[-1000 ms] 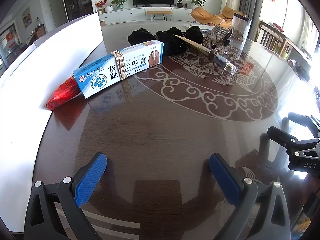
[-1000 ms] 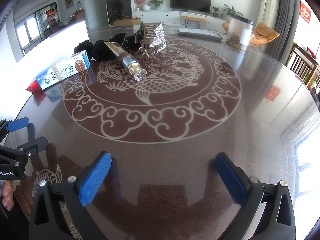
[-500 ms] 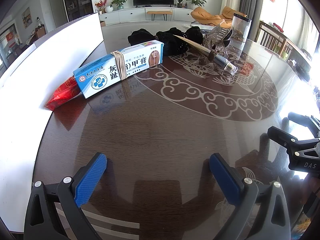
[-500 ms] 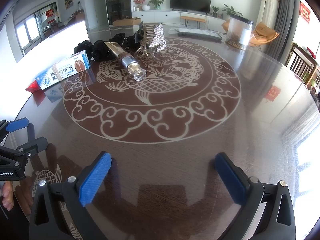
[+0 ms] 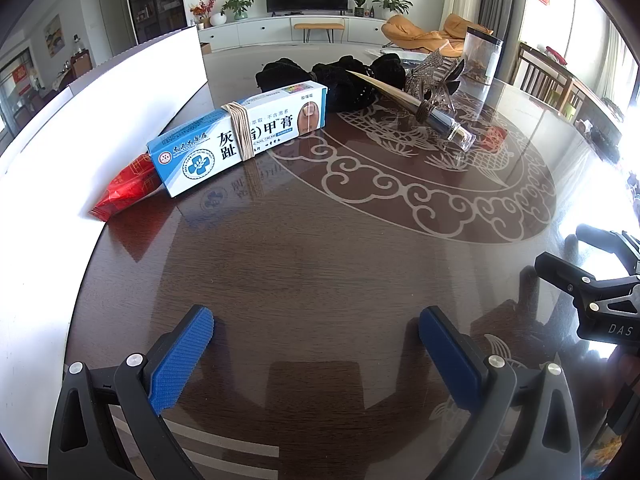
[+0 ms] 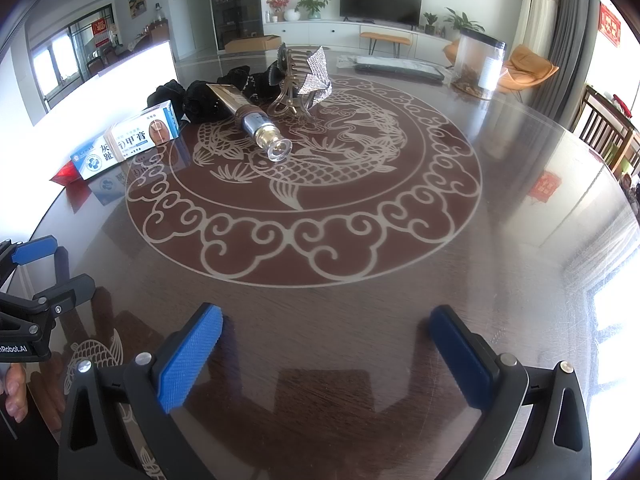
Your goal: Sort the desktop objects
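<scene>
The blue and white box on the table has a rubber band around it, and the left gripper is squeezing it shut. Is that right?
Not quite. The blue and white box does have a rubber band around it, but the left gripper is not squeezing it. The left wrist view shows its jaws wide open over bare table, well short of the box.

Boxes I count: one blue-and-white cardboard ointment box (image 5: 240,136), at ten o'clock
Tubes: one gold cosmetic tube (image 6: 250,118)
Clips: one rhinestone hair claw (image 6: 302,78)
Packets: one red foil packet (image 5: 124,188)
Jars: one clear plastic jar (image 6: 478,64), at one o'clock
</scene>
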